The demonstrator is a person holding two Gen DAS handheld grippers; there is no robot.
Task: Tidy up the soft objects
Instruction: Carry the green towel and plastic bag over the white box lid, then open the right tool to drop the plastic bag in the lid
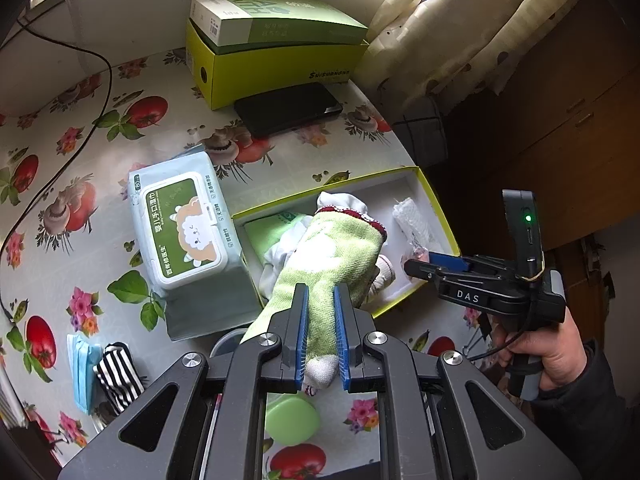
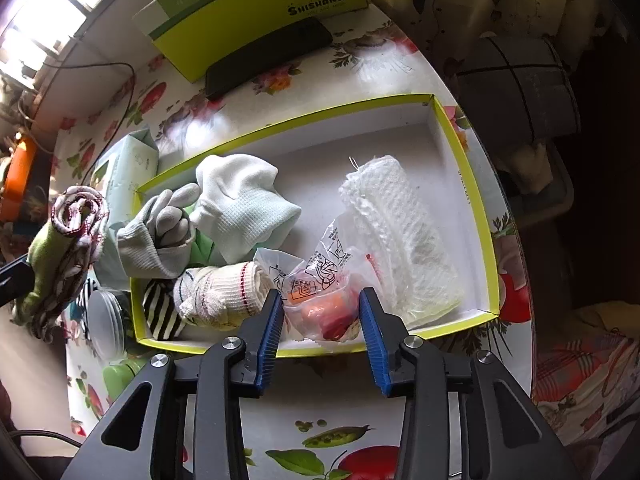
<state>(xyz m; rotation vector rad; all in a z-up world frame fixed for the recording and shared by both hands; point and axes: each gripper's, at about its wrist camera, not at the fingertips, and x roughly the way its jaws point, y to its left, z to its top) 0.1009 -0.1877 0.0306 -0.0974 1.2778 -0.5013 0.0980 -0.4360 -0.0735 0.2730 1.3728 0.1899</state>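
Observation:
My left gripper point(image 1: 321, 294) is shut on a green sock point(image 1: 340, 256) with a white toe and a red-trimmed cuff, held above the near-left corner of the yellow-rimmed open box point(image 1: 436, 208). The same sock point(image 2: 52, 256) hangs at the left edge of the right wrist view. My right gripper point(image 2: 320, 300) is down inside the box point(image 2: 280, 128) at its near wall, and its blue pads touch both sides of a clear plastic bag point(image 2: 320, 284) holding something orange-red. The box holds a white glove point(image 2: 244, 204), a grey glove point(image 2: 160, 232), a white knit sock point(image 2: 224, 292), a striped sock point(image 2: 160, 312) and a white gauze cloth point(image 2: 400, 232).
A wet-wipes pack point(image 1: 180, 228) stands left of the box. Behind are a yellow carton point(image 1: 272, 64) with a green-white box on top and a black flat case point(image 1: 288, 108). A blue mask point(image 1: 82, 368), a striped sock point(image 1: 118, 376) and a green lid point(image 1: 290, 420) lie near. A cable point(image 1: 92, 120) crosses the left.

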